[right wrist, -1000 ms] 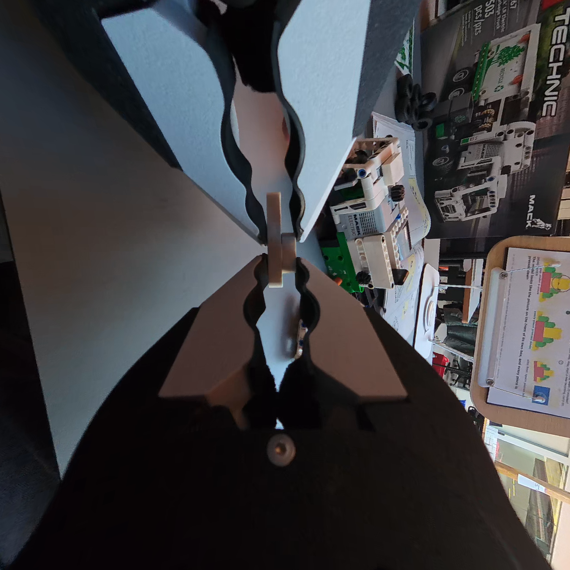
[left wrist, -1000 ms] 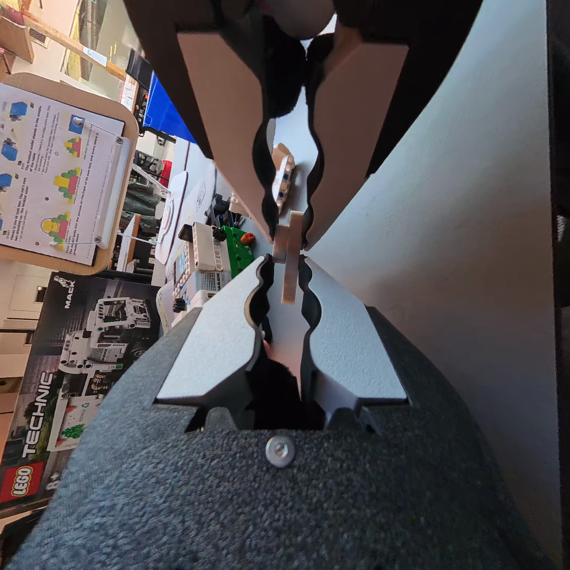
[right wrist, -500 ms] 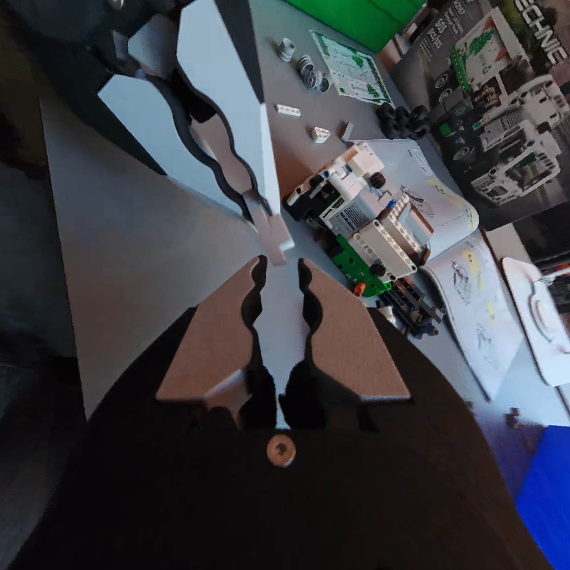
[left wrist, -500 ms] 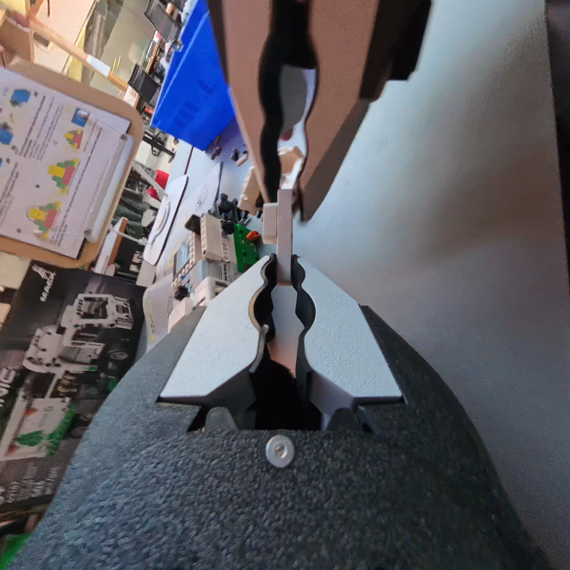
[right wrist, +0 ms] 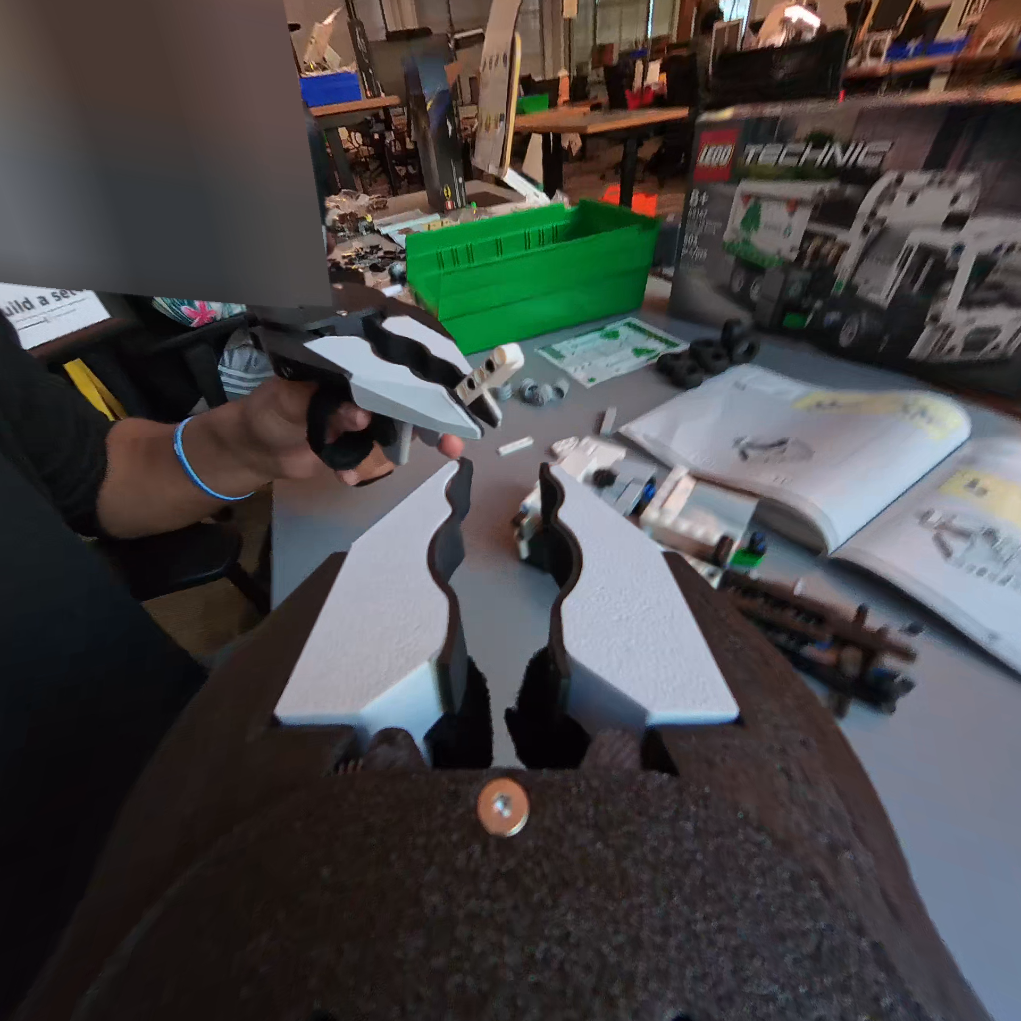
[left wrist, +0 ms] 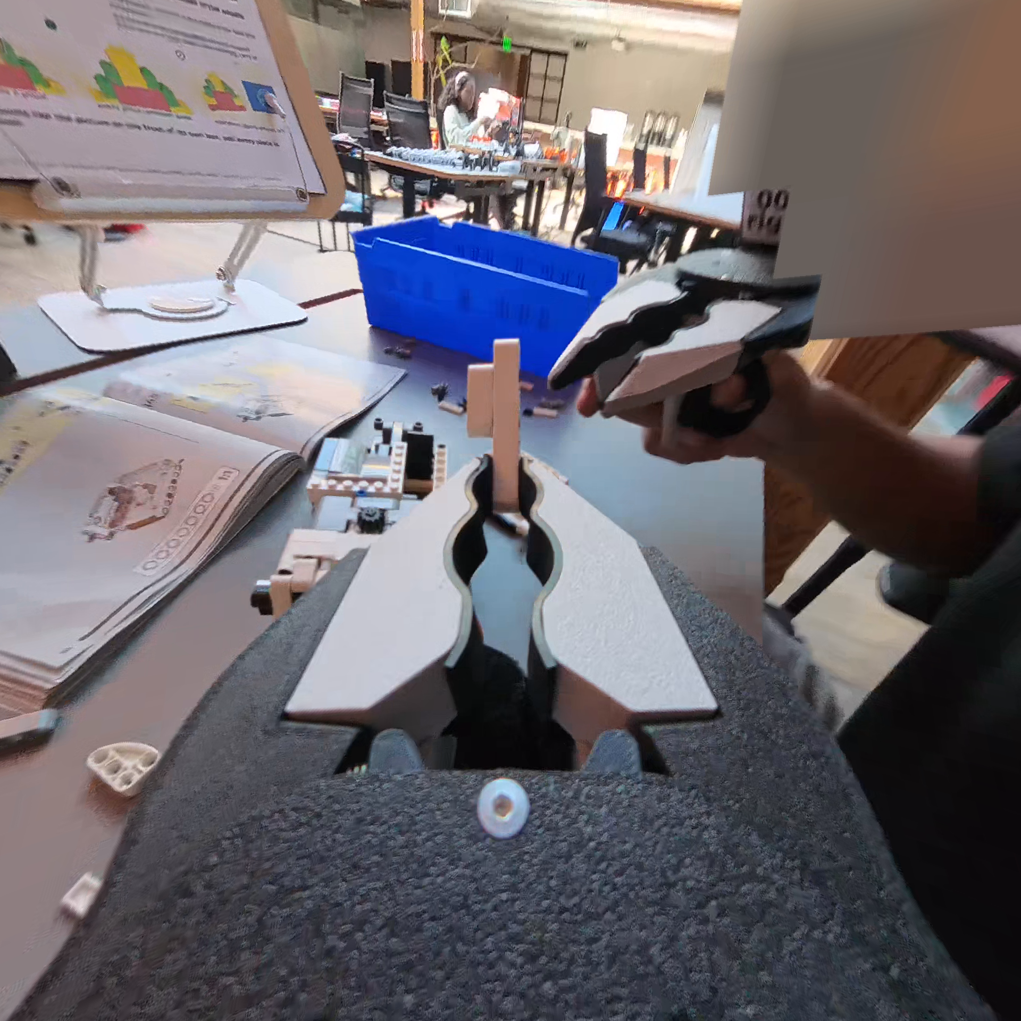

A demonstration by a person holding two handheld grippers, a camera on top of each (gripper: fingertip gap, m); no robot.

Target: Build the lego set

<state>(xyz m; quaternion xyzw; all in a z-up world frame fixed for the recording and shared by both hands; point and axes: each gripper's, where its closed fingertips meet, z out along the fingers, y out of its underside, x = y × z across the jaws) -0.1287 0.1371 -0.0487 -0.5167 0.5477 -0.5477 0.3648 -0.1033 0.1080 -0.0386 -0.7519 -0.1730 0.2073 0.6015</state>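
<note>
My left gripper is shut on a white Lego beam assembly, a long beam with a shorter one joined on its left side, held upright above the table. In the right wrist view the left gripper holds that beam at the left. My right gripper is open and empty; in the left wrist view the right gripper hovers to the right of the beam, apart from it. The partly built white truck lies on the table just beyond the left gripper and also shows in the right wrist view.
An open instruction booklet lies left of the truck, with a blue bin and a clipboard stand behind. The right wrist view shows a green bin, the set box, black tyres, a dark frame piece and loose parts.
The grippers were tip to tip, both on the beam pieces. The right gripper has opened and drawn back. The left gripper keeps the joined beams and both have swung upright.
</note>
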